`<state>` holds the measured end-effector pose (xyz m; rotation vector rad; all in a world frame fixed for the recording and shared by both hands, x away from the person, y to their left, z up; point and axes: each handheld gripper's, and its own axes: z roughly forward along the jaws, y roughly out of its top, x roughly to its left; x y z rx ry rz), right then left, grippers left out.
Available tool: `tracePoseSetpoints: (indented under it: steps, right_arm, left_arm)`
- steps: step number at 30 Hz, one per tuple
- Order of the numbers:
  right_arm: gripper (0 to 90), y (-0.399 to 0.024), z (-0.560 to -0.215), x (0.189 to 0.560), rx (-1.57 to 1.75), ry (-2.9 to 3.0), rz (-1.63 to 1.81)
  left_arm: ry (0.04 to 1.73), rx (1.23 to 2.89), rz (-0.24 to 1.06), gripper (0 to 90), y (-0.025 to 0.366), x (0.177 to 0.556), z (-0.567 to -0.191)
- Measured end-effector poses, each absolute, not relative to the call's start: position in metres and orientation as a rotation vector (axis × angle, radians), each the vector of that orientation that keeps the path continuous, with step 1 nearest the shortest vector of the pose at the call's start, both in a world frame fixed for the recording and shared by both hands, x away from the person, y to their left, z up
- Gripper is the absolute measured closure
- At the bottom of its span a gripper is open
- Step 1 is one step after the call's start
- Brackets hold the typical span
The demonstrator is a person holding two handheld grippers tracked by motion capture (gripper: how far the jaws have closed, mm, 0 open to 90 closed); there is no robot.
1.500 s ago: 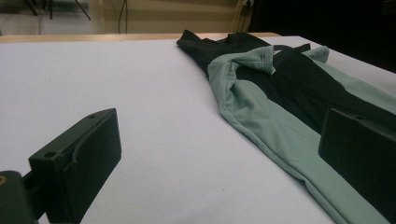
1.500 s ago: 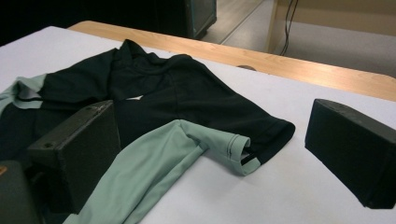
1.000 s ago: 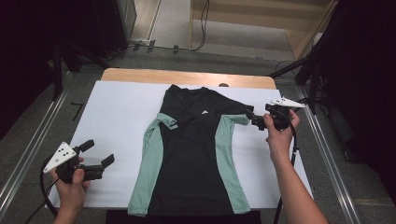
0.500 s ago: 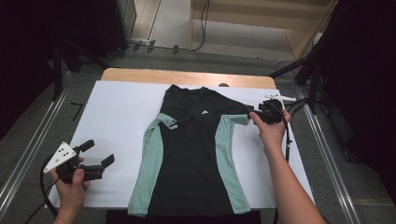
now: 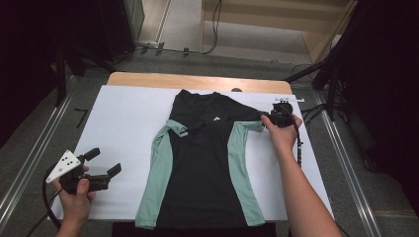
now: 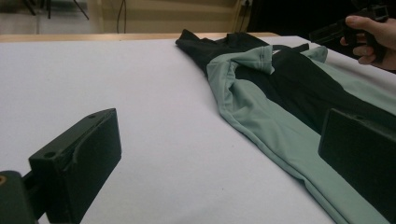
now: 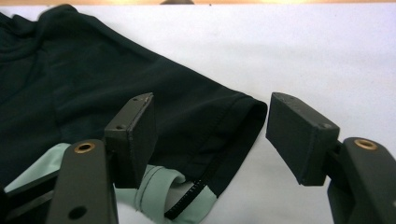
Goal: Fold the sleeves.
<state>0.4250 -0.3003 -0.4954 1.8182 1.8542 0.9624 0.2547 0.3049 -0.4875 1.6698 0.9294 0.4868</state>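
At the left of the high view, the left gripper point(image 5: 104, 163) is held in the person's left hand point(image 5: 75, 197) low over the white sheet point(image 5: 128, 128) that covers the table, near its front left corner and well apart from the garment. Its jaws are spread wide, with nothing between them.

A black short-sleeved sports shirt with mint-green side panels point(image 5: 205, 168) is laid flat along the middle of the sheet, collar toward the far edge and hem at the near edge. A small white mark is seen on the chest. Each black sleeve is folded inward, so that a mint-green lining is exposed at the shoulder.

At the right, the right gripper point(image 5: 269, 117) is held at the shirt's right sleeve point(image 7: 205, 126). Its jaws have just been closing; the sleeve's hemmed edge is seen between them, not yet pinched.
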Motion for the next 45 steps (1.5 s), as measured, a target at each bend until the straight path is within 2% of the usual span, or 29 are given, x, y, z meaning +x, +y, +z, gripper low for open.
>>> tracePoseSetpoints:
  steps: [21, 28, 35, 38, 45]
  right_arm:
    - [31.3, -0.293, -0.516, 0.432, 1.836, 1.869, 0.841]
    - [50.2, -0.284, -0.519, 0.427, 1.773, 1.843, 0.776]
    - [79.7, -0.281, -0.519, 0.426, 1.747, 1.881, 0.829]
    - [83.0, -0.283, -0.519, 0.426, 1.763, 1.877, 0.858]
    - [83.8, -0.286, -0.521, 0.424, 1.771, 1.861, 0.907]
  left_arm:
    - [0.935, 1.677, 0.488, 0.0, 0.305, 0.255, -0.488]
    - [0.933, 1.678, 0.487, 0.0, 0.304, 0.255, -0.488]
    - [0.931, 1.679, 0.486, 0.0, 0.304, 0.255, -0.488]
    - [0.931, 1.679, 0.486, 0.0, 0.304, 0.255, -0.488]
    - [0.932, 1.678, 0.485, 0.0, 0.304, 0.255, -0.488]
